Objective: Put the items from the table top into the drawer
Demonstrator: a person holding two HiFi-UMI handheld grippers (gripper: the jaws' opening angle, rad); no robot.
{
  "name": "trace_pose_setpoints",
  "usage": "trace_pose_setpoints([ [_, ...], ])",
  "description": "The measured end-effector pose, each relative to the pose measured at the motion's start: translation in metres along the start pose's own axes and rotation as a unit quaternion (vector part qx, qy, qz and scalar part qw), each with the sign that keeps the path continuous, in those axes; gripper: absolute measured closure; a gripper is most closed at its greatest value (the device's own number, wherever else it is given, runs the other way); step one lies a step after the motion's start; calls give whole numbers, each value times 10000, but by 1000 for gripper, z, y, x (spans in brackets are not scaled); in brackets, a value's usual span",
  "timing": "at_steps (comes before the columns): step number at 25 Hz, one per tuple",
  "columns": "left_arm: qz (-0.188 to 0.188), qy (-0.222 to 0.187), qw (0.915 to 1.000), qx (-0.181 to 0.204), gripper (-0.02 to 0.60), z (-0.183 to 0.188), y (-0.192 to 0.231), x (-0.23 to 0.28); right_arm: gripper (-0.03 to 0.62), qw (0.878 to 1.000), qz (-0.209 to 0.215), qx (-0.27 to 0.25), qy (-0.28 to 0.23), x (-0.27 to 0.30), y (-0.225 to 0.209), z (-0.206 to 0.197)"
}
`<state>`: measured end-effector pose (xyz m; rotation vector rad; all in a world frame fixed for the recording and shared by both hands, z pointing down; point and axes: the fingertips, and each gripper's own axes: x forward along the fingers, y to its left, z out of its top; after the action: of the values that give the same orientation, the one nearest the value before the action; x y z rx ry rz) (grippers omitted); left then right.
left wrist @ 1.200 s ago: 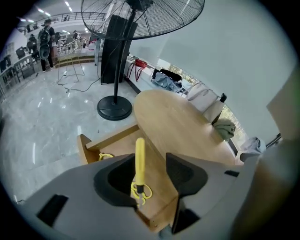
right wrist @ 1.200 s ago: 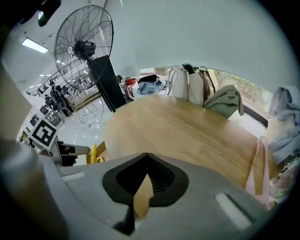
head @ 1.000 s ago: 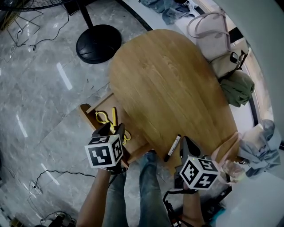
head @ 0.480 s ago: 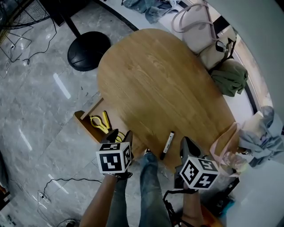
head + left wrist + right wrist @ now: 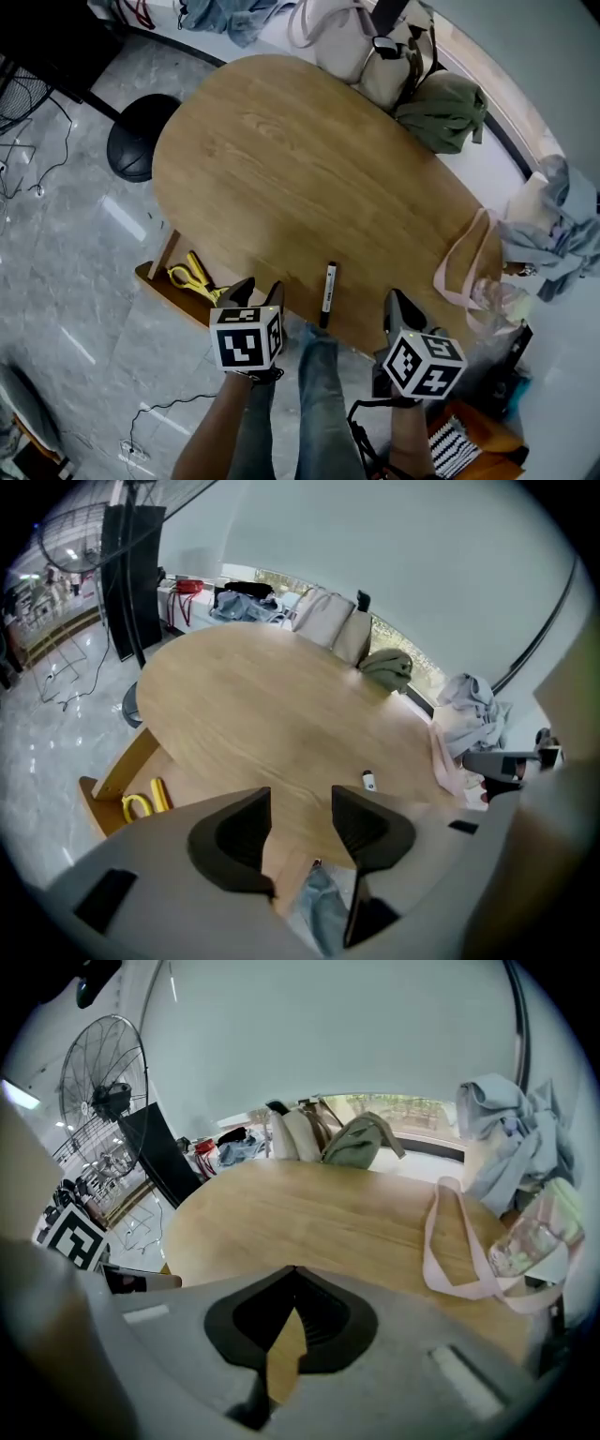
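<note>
Since the earlier frames the left gripper has been carried away from above the open drawer and is now held just off the table at its near edge, while the marker has been left lying flat on the table, close to that same edge. The left gripper's jaws are seen spread apart with nothing between them; the right gripper, also just off the table's near edge, has its jaws pressed together and nothing is held. The drawer is pulled out below the table's left side, and yellow scissors are already lying in it. The marker's long axis is laid roughly square to the table's near edge, so that one end is pointed toward the person and the other toward the table's middle; which end carries the cap cannot be made out. From here, trouble is most likely to be caused by the marker's round barrel: if it is nudged by one jaw before the other is closed, it could be rolled sideways, or pushed off the table's near edge onto the floor. A grip taken end-on, along the axis, would probably slip, so the jaws would need to be brought across the barrel. A release made short of the drawer's rim could also let the marker be dropped beside it.
</note>
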<state>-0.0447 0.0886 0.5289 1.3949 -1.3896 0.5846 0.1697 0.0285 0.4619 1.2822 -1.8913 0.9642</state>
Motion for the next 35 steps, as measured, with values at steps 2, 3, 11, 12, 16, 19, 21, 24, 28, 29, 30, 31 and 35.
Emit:
trace_pose_setpoints([
  [2,-50,90,9998,160,377,-1,-16,5,589,9998,-102,172,-29,-6,-17,-4],
  [3,-79,136,9995,256,377,-1,-23,7,589,9995,-160,271,-49,-9,-26,-7],
  [11,-318,530,9927,1040,378,-16,-73,31,589,9927,-586,1046,-157,-31,-78,-40],
  [12,-339,562,9919,1086,378,-18,-79,34,589,9919,-623,1100,-156,-33,-83,-44],
  [16,-410,698,9888,1257,379,-27,-102,46,589,9883,-785,1300,-148,-43,-109,-57],
  [19,-377,798,9877,1289,378,-34,-111,55,589,9864,-858,1392,-142,-48,-125,-62],
  [21,-325,850,9873,1304,379,-38,-115,60,589,9856,-872,1440,-125,-49,-133,-64],
  [24,-255,886,9863,1364,385,-44,-119,66,589,9852,-869,1477,-93,-48,-144,-68],
  [28,-141,932,9859,1380,385,-50,-118,73,589,9861,-824,1440,-43,-43,-150,-68],
  [29,-108,941,9861,1368,385,-51,-117,74,589,9864,-813,1427,-26,-42,-151,-68],
  [30,-79,948,9862,1353,385,-52,-116,75,589,9866,-807,1418,-7,-41,-152,-68],
  [31,-55,953,9864,1341,385,-52,-116,76,589,9867,-806,1411,10,-40,-154,-68],
  [35,10,985,9856,1373,385,-51,-116,81,589,9870,-810,1388,41,-35,-159,-63],
])
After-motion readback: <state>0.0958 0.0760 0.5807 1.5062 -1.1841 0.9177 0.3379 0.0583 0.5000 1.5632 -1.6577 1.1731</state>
